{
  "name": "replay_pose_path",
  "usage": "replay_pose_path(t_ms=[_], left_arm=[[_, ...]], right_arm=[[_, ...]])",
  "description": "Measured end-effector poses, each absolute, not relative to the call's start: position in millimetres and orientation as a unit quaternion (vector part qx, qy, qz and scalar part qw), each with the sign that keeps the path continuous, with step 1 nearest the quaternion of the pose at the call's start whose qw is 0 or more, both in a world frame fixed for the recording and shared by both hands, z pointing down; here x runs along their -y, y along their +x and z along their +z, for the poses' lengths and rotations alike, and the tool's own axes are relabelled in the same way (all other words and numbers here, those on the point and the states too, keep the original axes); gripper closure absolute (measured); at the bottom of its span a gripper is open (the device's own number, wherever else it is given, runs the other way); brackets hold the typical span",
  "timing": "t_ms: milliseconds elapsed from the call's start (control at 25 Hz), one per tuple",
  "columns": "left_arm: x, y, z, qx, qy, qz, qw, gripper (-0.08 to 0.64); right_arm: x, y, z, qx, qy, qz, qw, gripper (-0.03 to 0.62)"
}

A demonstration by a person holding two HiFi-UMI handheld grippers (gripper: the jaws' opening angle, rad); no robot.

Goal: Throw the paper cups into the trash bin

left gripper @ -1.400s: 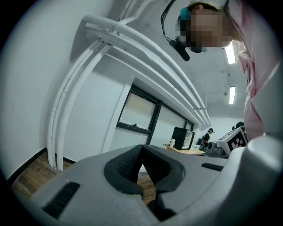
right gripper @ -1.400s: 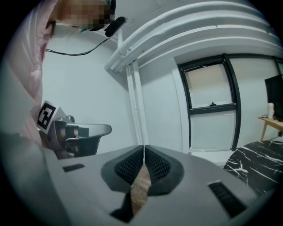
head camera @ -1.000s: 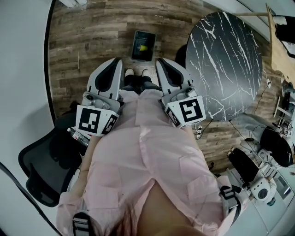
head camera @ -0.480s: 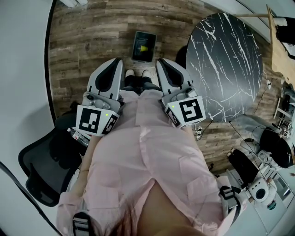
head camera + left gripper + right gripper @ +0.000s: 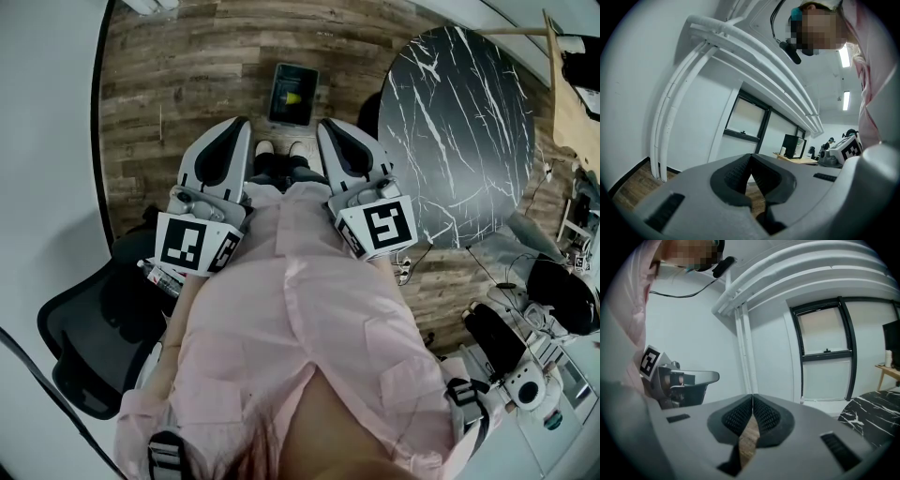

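Standby: left gripper [image 5: 751,157] and right gripper [image 5: 753,397] just short of trash bin [image 5: 292,94], fingers pressed together, empty. No cups seen; search bench [image 5: 459,131] right of bin, then open.

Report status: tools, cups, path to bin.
Left tool shut, empty. Right tool shut, empty. No cups in view. Bin on floor ahead, nothing in the way.

Even, soft indoor light from ceiling strip lamps [image 5: 843,56], blown out white in left gripper view. Weak shadows on floor [image 5: 187,75]. Heavy fisheye bending, dark vignette round both gripper views. Head view sharp, colours muted.
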State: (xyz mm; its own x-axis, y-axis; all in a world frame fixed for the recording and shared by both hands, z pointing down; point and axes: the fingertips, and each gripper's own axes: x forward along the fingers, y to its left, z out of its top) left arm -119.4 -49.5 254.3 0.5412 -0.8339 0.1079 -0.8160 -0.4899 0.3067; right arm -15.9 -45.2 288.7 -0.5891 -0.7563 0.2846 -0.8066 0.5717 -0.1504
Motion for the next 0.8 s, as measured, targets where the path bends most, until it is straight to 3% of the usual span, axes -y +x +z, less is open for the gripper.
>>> replay_pose_path(t_ms=[240, 600, 800], left_arm=[[47.4, -120.1, 253.1, 0.479, 0.862, -0.028, 0.163, 0.545], [45.3, -123.1, 255.4, 0.485, 0.859, -0.018, 0.166, 0.545], [45.2, -124.9, 256.7, 0.493, 0.855, -0.014, 0.163, 0.545]], right_arm=[[43.1, -20.2, 290.1, 0.885, 0.434, 0.136, 0.102, 0.561], [30.9, -62.4, 295.8, 0.912, 0.360, 0.084, 0.176, 0.561], [31.9, -64.9, 297.3, 0.915, 0.352, 0.095, 0.171, 0.561]])
